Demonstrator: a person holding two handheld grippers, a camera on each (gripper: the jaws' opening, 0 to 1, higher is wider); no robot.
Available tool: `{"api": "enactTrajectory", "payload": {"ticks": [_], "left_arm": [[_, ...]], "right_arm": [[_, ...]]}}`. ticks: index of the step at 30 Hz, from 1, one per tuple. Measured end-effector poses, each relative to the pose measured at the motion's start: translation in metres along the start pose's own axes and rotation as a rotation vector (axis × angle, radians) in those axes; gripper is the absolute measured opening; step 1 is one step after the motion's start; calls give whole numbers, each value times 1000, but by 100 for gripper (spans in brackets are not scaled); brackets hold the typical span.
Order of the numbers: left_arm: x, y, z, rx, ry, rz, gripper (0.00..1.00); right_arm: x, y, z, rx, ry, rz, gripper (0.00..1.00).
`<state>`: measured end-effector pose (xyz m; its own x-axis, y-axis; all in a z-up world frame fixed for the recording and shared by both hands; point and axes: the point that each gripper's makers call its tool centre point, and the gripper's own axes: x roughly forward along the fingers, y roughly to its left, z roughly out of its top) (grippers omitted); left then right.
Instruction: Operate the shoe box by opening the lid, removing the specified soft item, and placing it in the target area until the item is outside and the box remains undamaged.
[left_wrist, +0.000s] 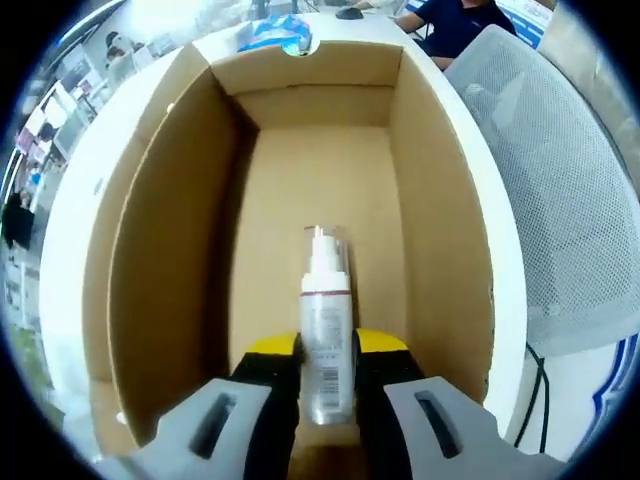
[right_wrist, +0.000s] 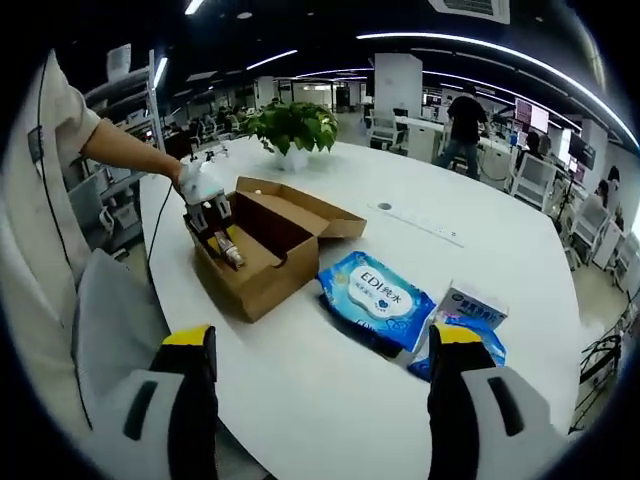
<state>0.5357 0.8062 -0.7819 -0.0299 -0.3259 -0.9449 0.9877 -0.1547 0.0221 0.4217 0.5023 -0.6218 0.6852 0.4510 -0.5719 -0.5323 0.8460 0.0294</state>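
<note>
An open brown shoe box (left_wrist: 440, 200) lies on a white table, and I look down into it in the left gripper view. A clear bottle (left_wrist: 326, 300) with a white pump top lies along the box floor. My left gripper (left_wrist: 328, 350) is shut on its lower body. In the right gripper view the same box (right_wrist: 255, 280) sits centre left with its lid flap (right_wrist: 320, 215) folded back. A gloved hand holds the left gripper (right_wrist: 215, 235) inside it, over the bottle (right_wrist: 232, 250). My right gripper (right_wrist: 325, 345) hovers open above the table, well short of the box.
A blue wipes pack (right_wrist: 375, 295) and a smaller blue-and-white pack (right_wrist: 470, 315) lie right of the box. A potted plant (right_wrist: 290, 125) stands behind it. A grey mesh chair (left_wrist: 560, 200) is at the table edge. The white table (right_wrist: 480, 230) stretches far right.
</note>
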Motion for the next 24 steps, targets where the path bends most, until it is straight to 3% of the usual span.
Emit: {"api": "enactTrajectory", "payload": {"ticks": [7,24], "left_arm": [[-22,1,20,-44,-68,38,17],[-58,-24,83,5,-209,82,17]], "right_arm": [[5,9,9,-41,-18,36,75],[12,39,28,-148,-79,116,63]]}}
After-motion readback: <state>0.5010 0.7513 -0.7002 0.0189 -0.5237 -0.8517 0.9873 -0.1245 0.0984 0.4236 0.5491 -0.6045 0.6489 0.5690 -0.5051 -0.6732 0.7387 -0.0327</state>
